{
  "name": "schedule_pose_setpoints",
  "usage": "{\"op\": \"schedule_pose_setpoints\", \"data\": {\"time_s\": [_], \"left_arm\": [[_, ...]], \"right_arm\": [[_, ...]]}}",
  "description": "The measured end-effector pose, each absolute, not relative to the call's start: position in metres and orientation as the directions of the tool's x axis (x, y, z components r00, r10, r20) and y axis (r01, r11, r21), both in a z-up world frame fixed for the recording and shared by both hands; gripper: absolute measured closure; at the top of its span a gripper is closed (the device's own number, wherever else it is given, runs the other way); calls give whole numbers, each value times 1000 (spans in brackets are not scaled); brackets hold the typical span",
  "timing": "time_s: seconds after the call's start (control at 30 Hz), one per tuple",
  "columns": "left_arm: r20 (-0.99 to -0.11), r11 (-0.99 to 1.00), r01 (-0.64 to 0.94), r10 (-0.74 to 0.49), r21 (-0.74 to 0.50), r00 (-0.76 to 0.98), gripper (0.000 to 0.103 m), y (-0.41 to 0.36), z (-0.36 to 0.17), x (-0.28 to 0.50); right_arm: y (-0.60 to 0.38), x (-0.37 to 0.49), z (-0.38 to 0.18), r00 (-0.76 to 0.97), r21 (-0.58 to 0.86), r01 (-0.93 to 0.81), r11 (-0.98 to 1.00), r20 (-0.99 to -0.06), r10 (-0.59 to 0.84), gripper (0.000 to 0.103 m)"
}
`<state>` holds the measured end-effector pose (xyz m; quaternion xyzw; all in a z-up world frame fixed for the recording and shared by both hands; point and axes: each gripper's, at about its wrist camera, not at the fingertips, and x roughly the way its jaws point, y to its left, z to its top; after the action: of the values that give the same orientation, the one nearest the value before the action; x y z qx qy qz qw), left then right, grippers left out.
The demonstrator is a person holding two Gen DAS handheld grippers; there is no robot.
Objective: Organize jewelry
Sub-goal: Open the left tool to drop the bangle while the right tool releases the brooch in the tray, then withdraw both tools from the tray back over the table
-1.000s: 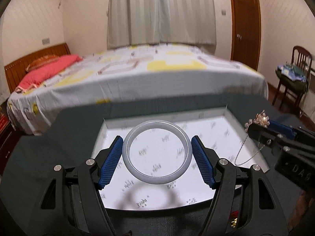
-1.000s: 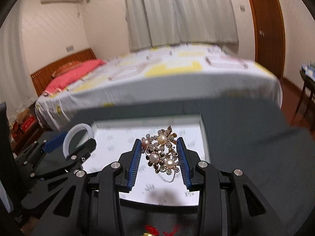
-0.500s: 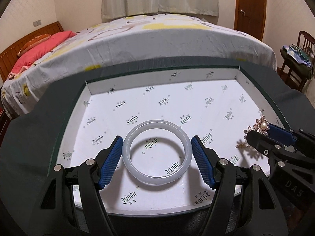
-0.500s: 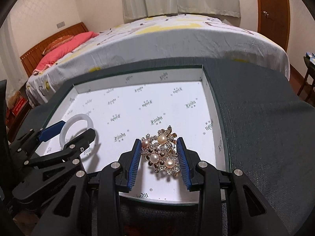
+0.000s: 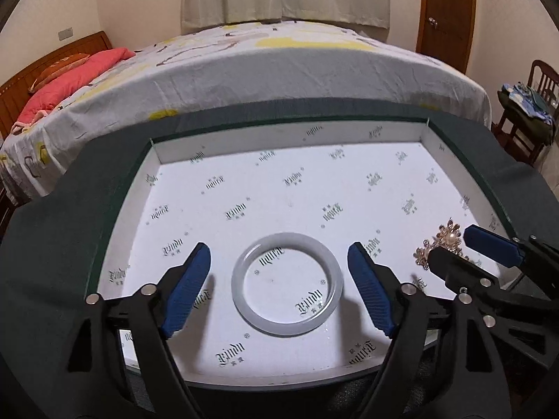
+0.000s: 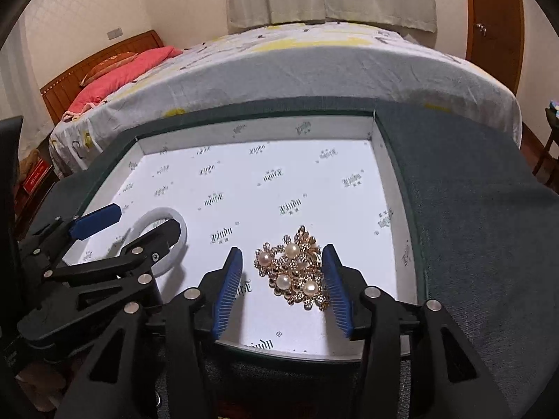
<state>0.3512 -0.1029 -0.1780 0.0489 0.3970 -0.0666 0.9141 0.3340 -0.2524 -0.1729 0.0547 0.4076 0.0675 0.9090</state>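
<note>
A pale jade bangle (image 5: 287, 283) lies flat on the white printed floor of a shallow tray (image 5: 279, 188). My left gripper (image 5: 281, 288) is open, its blue pads apart on either side of the bangle. A gold and pearl flower necklace (image 6: 297, 270) lies on the tray floor near the right wall. My right gripper (image 6: 284, 286) is open around it; its right pad is close against the necklace. The bangle also shows in the right wrist view (image 6: 159, 241), partly behind the left gripper. The necklace shows at the right of the left wrist view (image 5: 442, 244).
The tray sits in a dark green cloth-covered surface (image 6: 471, 230). A bed (image 5: 279, 59) with a patterned sheet and red pillow stands just behind. A wooden chair (image 5: 534, 104) with clothes and a wooden door (image 5: 447, 14) are at the right.
Both grippers came down over the tray and opened. The bangle and the necklace left the pads and now rest on the tray floor.
</note>
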Motion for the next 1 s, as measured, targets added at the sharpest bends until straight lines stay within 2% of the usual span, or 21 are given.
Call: {"op": "schedule_pose_setpoints", "data": {"time_s": [0.17, 0.5, 1.0], "left_arm": [[-699, 988, 155, -99, 18, 708, 18, -95, -157, 339], [-633, 988, 150, -135, -30, 762, 17, -72, -120, 275], [-637, 995, 97, -85, -16, 766, 14, -64, -145, 160]], "right_arm": [[-256, 317, -149, 700, 163, -73, 984, -694, 167, 50], [-258, 254, -126, 743, 162, -51, 985, -653, 146, 45], [-261, 154, -153, 735, 123, -10, 992, -672, 90, 45]]}}
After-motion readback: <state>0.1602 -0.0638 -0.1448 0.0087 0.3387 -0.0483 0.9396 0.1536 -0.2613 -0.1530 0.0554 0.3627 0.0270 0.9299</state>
